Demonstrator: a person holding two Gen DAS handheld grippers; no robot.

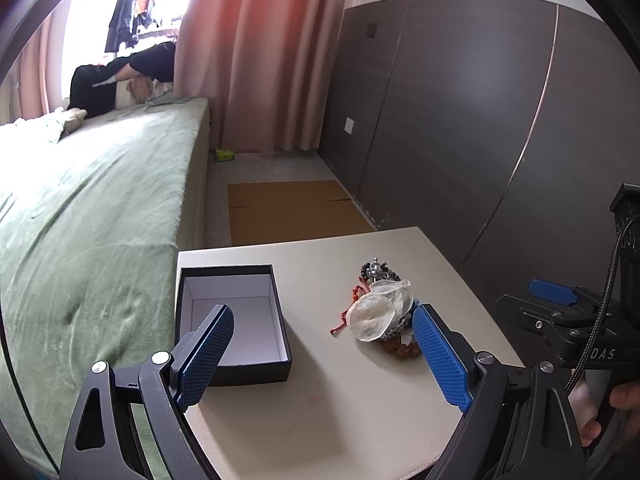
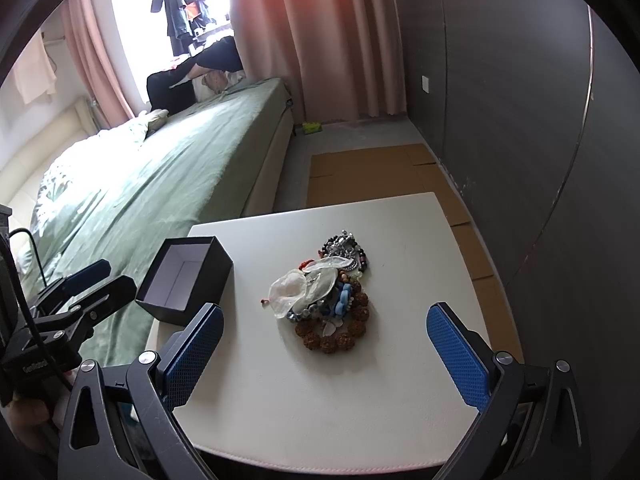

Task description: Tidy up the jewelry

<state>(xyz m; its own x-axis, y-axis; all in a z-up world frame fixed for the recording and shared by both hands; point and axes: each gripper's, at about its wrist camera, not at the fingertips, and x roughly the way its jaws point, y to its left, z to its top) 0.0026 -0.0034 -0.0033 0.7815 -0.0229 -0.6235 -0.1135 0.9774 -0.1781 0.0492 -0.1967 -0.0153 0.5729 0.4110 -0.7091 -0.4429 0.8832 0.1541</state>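
Right wrist view: you are holding the right gripper [image 2: 324, 344] spread wide and empty. Ahead, jewelry [image 2: 326, 294] is lying heaped; the box [image 2: 188, 276], ahead-left, is sitting empty. Left gripper [image 1: 324, 352] likewise spread. Sorting is not yet begun.

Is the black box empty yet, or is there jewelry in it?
Empty. The box shows only its bare white floor; all the jewelry lies piled on the table.

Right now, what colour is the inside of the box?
White inside, black outside; the box shows it best in the left wrist view.
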